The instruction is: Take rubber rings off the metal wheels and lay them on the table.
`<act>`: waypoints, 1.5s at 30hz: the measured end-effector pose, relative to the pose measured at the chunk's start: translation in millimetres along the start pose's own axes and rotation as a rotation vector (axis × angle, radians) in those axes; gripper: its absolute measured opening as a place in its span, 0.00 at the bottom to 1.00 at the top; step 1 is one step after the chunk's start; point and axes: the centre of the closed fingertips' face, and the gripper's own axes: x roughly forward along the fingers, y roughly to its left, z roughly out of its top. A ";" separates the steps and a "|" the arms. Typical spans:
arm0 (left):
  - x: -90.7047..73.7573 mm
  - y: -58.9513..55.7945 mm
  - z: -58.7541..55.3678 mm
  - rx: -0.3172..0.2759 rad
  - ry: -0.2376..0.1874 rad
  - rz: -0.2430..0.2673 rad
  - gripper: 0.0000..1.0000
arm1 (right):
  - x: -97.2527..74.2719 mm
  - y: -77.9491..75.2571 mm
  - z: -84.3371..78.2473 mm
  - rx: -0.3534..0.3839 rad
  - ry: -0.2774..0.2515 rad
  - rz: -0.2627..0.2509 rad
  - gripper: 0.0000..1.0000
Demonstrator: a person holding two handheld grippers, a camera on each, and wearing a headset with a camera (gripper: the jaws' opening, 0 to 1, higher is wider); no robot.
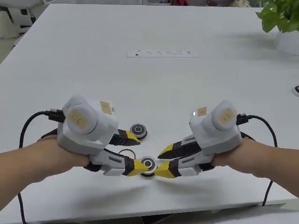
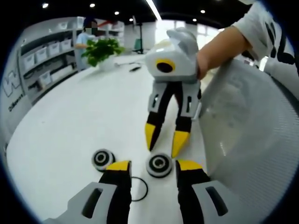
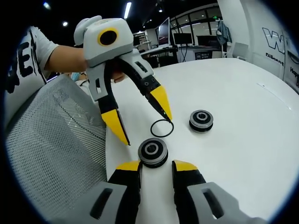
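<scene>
Both gaping, left tongs and right tongs flank the near metal wheel by the front edge of the desk, one rubber ring loose beside it, far wheel behind; unpinned, the near one could skid off if pried.

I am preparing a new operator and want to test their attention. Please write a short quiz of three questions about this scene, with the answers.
1. True or false: a loose rubber ring lies on the table.
2. The left claw and right claw are: A) both open; B) both shut; C) one shut on the ring.
3. Fill in: the near wheel lies between the two claws; the far wheel lies closer to the ____ claw.
Key: 1 true; 2 A; 3 left.
</scene>
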 end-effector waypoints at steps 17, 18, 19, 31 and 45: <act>13.4 -7.5 -7.0 0.003 0.010 -0.027 0.25 | 4.8 0.6 -3.8 -0.019 0.008 0.002 0.20; 14.0 -8.0 -7.1 0.003 0.009 -0.029 0.24 | 4.7 0.7 -3.7 -0.020 0.007 0.002 0.20; 14.3 -8.4 -6.9 0.004 0.008 -0.030 0.23 | 4.8 0.7 -3.7 -0.021 0.006 0.002 0.20; 19.6 -5.9 -10.8 0.008 0.004 -0.014 0.15 | 5.6 -0.8 -3.0 -0.031 -0.001 0.000 0.18; 20.7 -4.5 -8.6 0.021 -0.015 0.005 0.14 | 5.0 -1.2 -4.2 -0.039 0.003 0.006 0.11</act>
